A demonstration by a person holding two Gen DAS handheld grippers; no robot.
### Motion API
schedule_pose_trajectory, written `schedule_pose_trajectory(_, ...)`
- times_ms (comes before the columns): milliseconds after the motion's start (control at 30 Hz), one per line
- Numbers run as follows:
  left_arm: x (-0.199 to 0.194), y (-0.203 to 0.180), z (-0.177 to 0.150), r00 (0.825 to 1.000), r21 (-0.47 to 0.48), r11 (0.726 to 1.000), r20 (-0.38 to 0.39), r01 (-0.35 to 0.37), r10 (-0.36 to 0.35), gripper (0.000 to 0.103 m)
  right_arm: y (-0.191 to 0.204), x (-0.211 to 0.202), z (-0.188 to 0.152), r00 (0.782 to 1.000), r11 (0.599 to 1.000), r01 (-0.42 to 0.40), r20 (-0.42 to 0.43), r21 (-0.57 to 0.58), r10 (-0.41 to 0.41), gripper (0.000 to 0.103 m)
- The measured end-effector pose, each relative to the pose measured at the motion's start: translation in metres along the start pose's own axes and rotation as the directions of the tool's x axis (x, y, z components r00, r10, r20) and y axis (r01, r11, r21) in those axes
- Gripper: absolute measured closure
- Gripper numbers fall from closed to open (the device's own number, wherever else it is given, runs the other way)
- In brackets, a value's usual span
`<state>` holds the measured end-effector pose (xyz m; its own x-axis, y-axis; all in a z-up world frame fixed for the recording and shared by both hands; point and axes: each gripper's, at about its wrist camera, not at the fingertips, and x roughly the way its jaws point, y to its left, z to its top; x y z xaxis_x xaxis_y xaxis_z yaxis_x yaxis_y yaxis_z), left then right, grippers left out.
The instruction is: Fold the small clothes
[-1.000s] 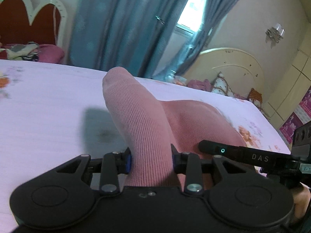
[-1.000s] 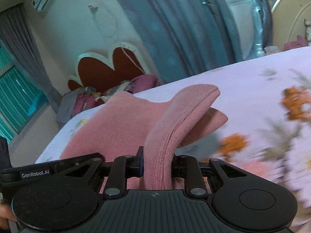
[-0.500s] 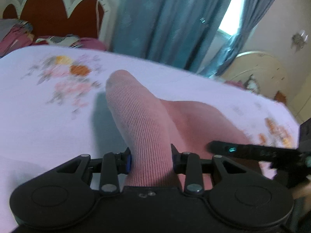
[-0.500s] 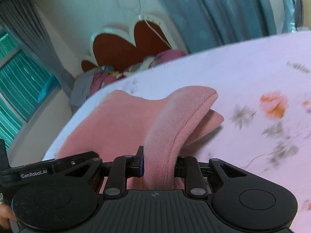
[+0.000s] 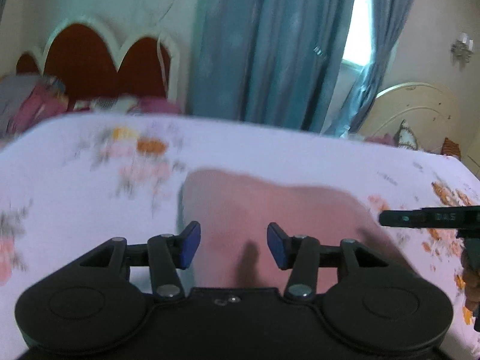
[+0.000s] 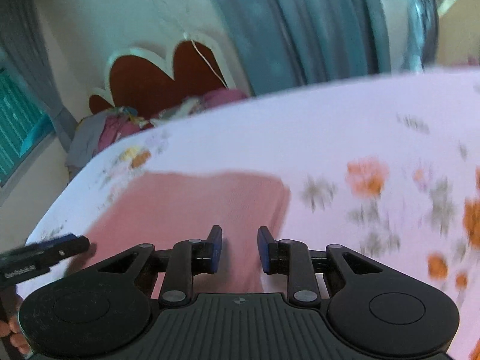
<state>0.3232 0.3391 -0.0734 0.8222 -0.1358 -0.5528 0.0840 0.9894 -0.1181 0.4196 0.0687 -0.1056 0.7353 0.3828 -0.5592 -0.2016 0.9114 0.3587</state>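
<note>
Your pink garment point(image 5: 270, 207) lies flat on bed, folded over, ribbed knit, edges blurred. Bed sheet point(image 5: 75, 216) pale lilac with orange and pink flowers. Blue curtains point(image 5: 264, 45) behind, red scalloped headboard point(image 5: 90, 60) with clothes heaped at its foot. Your left gripper point(image 5: 233, 244) has just been opening, jaws apart, nothing pinched. Your right gripper point(image 6: 240, 249) also easing open, garment below jaws, pads clear of it.
</note>
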Motion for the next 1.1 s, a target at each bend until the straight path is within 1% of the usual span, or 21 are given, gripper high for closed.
schedule_pose_trajectory(67, 0.011, -0.007, 0.008, 1.0, 0.028, 0.999, -0.008, 0.017, -0.016, 0.055, 0.015, 0.012, 0.004, 1.0, 0.999, 0.014, 0.0, -0.047, -0.014, 0.077)
schedule_pose_trajectory(133, 0.032, -0.011, 0.01, 0.999, 0.039, 0.999, -0.043, 0.013, -0.011, 0.055, 0.023, 0.029, 0.004, 1.0, 0.998, 0.015, -0.013, -0.06, -0.015, 0.077)
schedule_pose_trajectory(200, 0.049, -0.011, 0.007, 0.997, 0.033, 0.999, -0.076, -0.002, 0.004, 0.055, 0.026, 0.048, 0.001, 0.999, 0.997, 0.025, -0.043, -0.073, -0.028, 0.077)
schedule_pose_trajectory(233, 0.055, -0.01, 0.005, 0.996, 0.033, 0.999, -0.082, -0.015, 0.017, 0.055, 0.024, 0.054, 0.0, 0.997, 0.995, 0.043, -0.055, -0.085, -0.048, 0.078)
schedule_pose_trajectory(300, 0.063, -0.008, 0.0, 0.996, 0.045, 0.999, -0.09, -0.025, 0.029, 0.055, 0.015, 0.068, -0.007, 0.99, 0.986, 0.115, -0.072, -0.123, -0.125, 0.078)
schedule_pose_trajectory(333, 0.064, -0.009, -0.001, 0.995, 0.052, 0.998, -0.089, -0.028, 0.033, 0.053, 0.01, 0.075, -0.01, 0.985, 0.98, 0.146, -0.078, -0.139, -0.157, 0.078)
schedule_pose_trajectory(400, 0.062, -0.008, -0.002, 0.995, 0.048, 0.998, -0.091, -0.027, 0.031, 0.053, 0.001, 0.077, -0.011, 0.987, 0.986, 0.131, -0.076, -0.106, -0.139, 0.078)
schedule_pose_trajectory(500, 0.05, -0.008, 0.001, 0.995, 0.031, 0.999, -0.09, -0.033, 0.036, 0.055, 0.008, 0.062, -0.008, 0.989, 0.985, 0.132, -0.056, -0.111, -0.139, 0.077)
schedule_pose_trajectory(600, 0.027, -0.007, -0.001, 0.997, 0.024, 0.999, -0.077, -0.03, 0.032, 0.054, 0.017, 0.032, -0.009, 0.997, 0.992, 0.076, -0.025, -0.097, -0.079, 0.077)
schedule_pose_trajectory(667, 0.011, -0.01, -0.007, 0.996, 0.034, 0.999, -0.075, -0.035, 0.037, 0.053, 0.022, 0.01, -0.016, 0.999, 0.993, 0.05, -0.011, -0.109, -0.051, 0.077)
schedule_pose_trajectory(767, -0.01, -0.014, -0.024, 0.996, 0.056, 0.998, -0.085, -0.035, 0.039, 0.053, 0.031, -0.016, -0.035, 0.999, 0.992, 0.02, -0.023, -0.125, -0.023, 0.077)
schedule_pose_trajectory(833, -0.018, -0.017, -0.036, 0.995, 0.068, 0.997, -0.094, -0.035, 0.041, 0.049, 0.036, -0.025, -0.052, 0.998, 0.989, 0.028, -0.044, -0.144, -0.034, 0.077)
schedule_pose_trajectory(867, -0.019, -0.019, -0.041, 0.994, 0.083, 0.995, -0.097, -0.047, 0.055, 0.049, 0.037, -0.028, -0.062, 0.997, 0.987, 0.04, -0.055, -0.157, -0.049, 0.077)
schedule_pose_trajectory(933, -0.019, -0.023, -0.046, 0.992, 0.102, 0.993, -0.102, -0.065, 0.076, 0.049, 0.036, -0.028, -0.08, 0.992, 0.975, 0.085, -0.077, -0.203, -0.103, 0.077)
schedule_pose_trajectory(967, -0.019, -0.025, -0.048, 0.992, 0.108, 0.992, -0.099, -0.073, 0.083, 0.049, 0.034, -0.025, -0.088, 0.986, 0.965, 0.129, -0.076, -0.228, -0.149, 0.077)
schedule_pose_trajectory(1000, -0.019, -0.027, -0.049, 0.991, 0.12, 0.99, -0.098, -0.08, 0.092, 0.049, 0.03, -0.02, -0.092, 0.981, 0.964, 0.144, -0.096, -0.222, -0.169, 0.077)
schedule_pose_trajectory(1067, -0.022, -0.029, -0.048, 0.989, 0.137, 0.987, -0.106, -0.089, 0.104, 0.049, 0.023, -0.024, -0.09, 0.984, 0.983, 0.131, -0.102, -0.129, -0.144, 0.077)
schedule_pose_trajectory(1100, -0.024, -0.03, -0.047, 0.988, 0.131, 0.987, -0.113, -0.09, 0.105, 0.049, 0.026, -0.031, -0.088, 0.987, 0.985, 0.126, -0.088, -0.12, -0.137, 0.077)
